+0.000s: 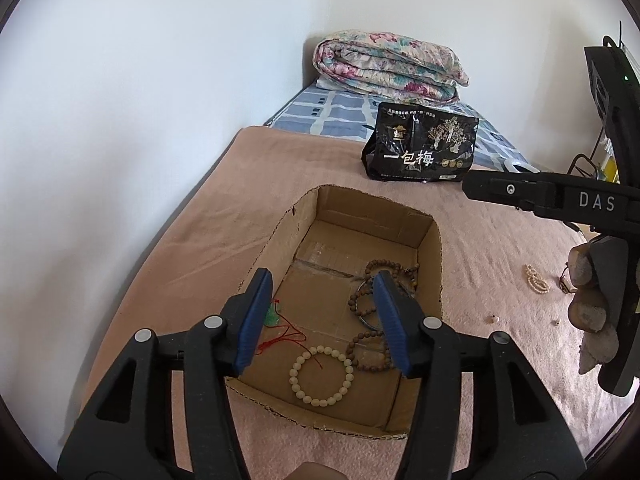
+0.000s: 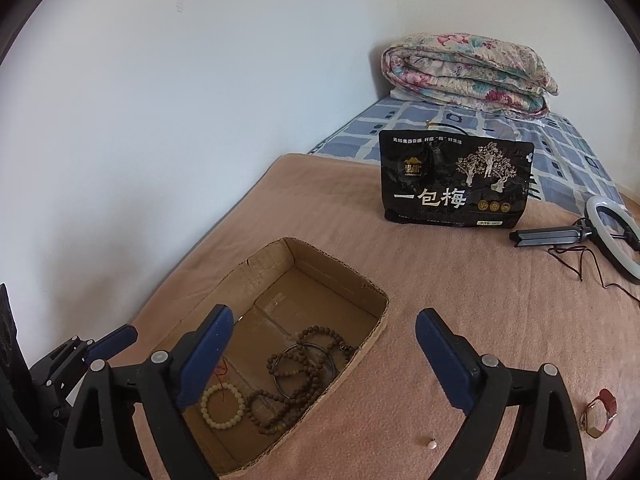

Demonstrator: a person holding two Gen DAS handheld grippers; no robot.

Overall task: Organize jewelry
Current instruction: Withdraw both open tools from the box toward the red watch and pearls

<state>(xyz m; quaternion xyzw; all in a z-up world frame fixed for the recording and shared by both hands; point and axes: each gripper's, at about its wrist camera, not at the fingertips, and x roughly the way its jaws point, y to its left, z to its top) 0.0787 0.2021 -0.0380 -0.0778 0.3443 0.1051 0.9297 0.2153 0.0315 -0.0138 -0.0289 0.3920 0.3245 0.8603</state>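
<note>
Resting on the pink blanket (image 1: 500,240), the open cardboard box (image 1: 430,264) is being used as the collecting place, and several pieces are already lying on its floor: brown wooden bead strands (image 2: 296,396) tangled with a thin metal bangle (image 2: 304,368), a cream bead bracelet (image 1: 322,376), and a green pendant on red cord (image 1: 276,320). Still lying outside on the blanket are a watch with a red strap (image 2: 598,414), a small pearl piece (image 1: 535,278) and a tiny loose bead (image 2: 431,443). The left gripper (image 1: 322,320) is being held over the box with its jaws apart and empty; the right gripper (image 2: 324,356) is likewise being held wide apart, gripping nothing. The watch is judged light but rigid at the case, best pinched across the strap; the pearl piece is likely limp and slippery, so it should be taken where it bunches; the loose bead is expected to roll.
</note>
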